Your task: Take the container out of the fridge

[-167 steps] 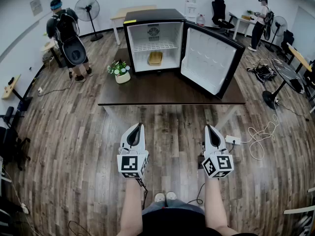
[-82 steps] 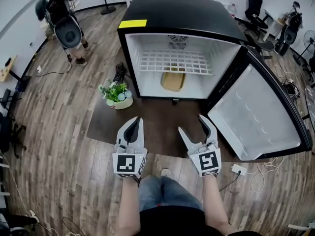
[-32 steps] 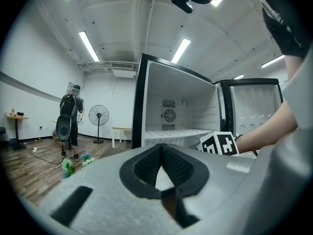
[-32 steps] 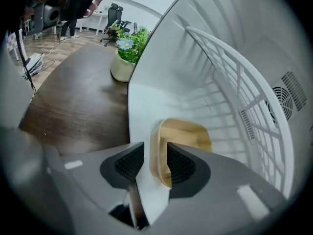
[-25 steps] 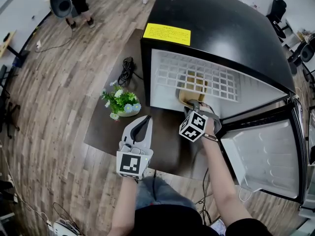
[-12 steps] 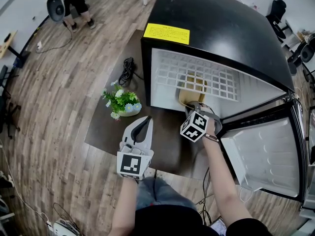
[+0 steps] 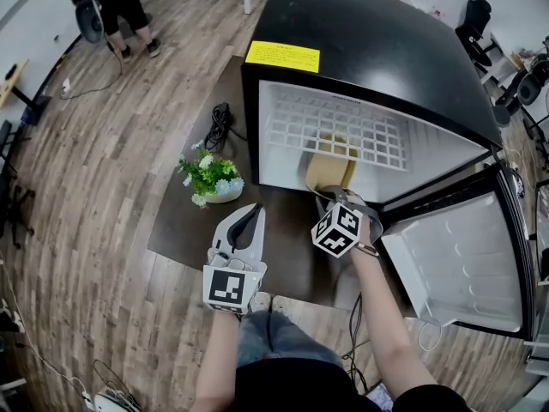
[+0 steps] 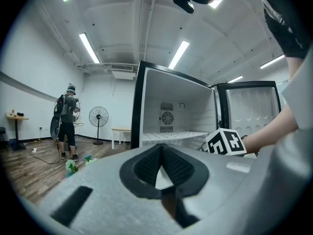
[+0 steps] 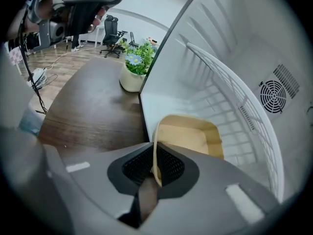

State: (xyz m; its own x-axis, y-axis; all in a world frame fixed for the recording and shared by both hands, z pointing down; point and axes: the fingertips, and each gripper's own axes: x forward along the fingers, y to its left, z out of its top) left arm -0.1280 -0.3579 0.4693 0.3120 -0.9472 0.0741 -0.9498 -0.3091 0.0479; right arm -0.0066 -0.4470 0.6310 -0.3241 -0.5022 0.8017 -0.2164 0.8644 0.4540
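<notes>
**A:** What do the fingers [image 9: 138,166] of the right gripper [image 9: 155,168] have?

**B:** They have just been closing, and they pinch the near rim of the tan container [image 9: 190,133]. The thin edge stands upright between the dark pads.

**A:** Where does the container lie?

**B:** On the white floor of the fridge [image 7: 377,50], under the wire shelf [image 7: 330,131]. Most of it is inside the fridge, and the gripped rim is at the front of the opening.

**A:** And the left gripper [image 7: 253,211]?

**B:** Its fingers [image 8: 144,163] are pressed together at the tips with nothing between them. It hangs in front of the fridge, left of the opening, over the dark surface [image 7: 193,230] that carries the fridge.

**A:** What else is near the fridge?

**B:** Its door [image 7: 455,260] is swung wide to the right. A potted plant [image 7: 208,180] stands on the surface just left of the fridge, with a coil of black cable [image 7: 221,114] beyond it along the fridge's left wall. A yellow label [image 7: 283,56] sits on the front edge of the fridge's top. Well away from the fridge, a person [image 7: 111,7] with a backpack stands on the wooden floor [image 7: 103,187], near a standing fan [image 8: 98,116].
</notes>
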